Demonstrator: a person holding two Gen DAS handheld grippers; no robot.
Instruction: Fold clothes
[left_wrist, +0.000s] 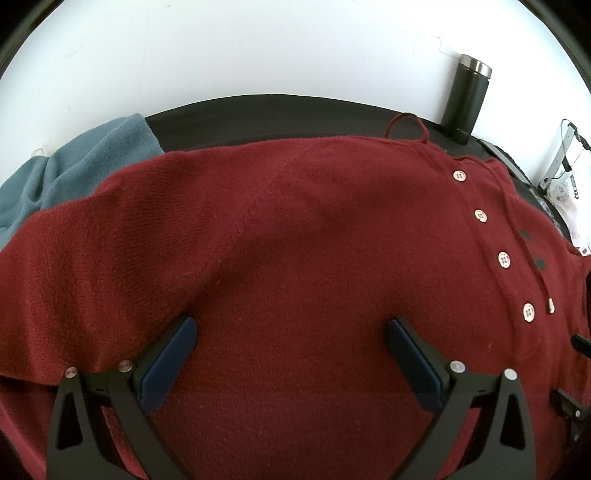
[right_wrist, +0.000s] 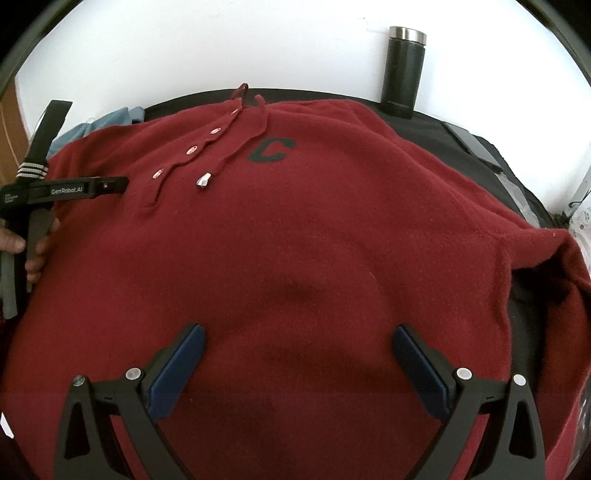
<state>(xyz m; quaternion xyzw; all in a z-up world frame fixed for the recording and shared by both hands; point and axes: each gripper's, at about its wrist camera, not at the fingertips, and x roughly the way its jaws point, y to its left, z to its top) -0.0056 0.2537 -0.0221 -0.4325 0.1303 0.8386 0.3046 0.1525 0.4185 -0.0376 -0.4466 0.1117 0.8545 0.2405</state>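
A dark red knit sweater (left_wrist: 314, 229) lies spread front-up over a black table, with a row of pale buttons (left_wrist: 504, 259) and a drawstring. In the right wrist view the same sweater (right_wrist: 295, 240) shows a dark green letter C (right_wrist: 271, 149) on the chest and a metal drawstring tip (right_wrist: 203, 181). My left gripper (left_wrist: 291, 332) hovers open over the sweater's body near one sleeve seam, holding nothing. My right gripper (right_wrist: 299, 338) is open over the lower chest, its blue pads (right_wrist: 177, 369) wide apart. The left gripper's body (right_wrist: 55, 192), held by a hand (right_wrist: 35, 251), shows at the left edge.
A black flask with a steel lid (left_wrist: 467, 99) stands at the table's back edge against a white wall; it also appears as flask (right_wrist: 402, 70). A blue-grey fleece garment (left_wrist: 81, 166) lies bunched at the back left. A dark flat device (right_wrist: 472, 146) rests on the black table (right_wrist: 436, 122) at right.
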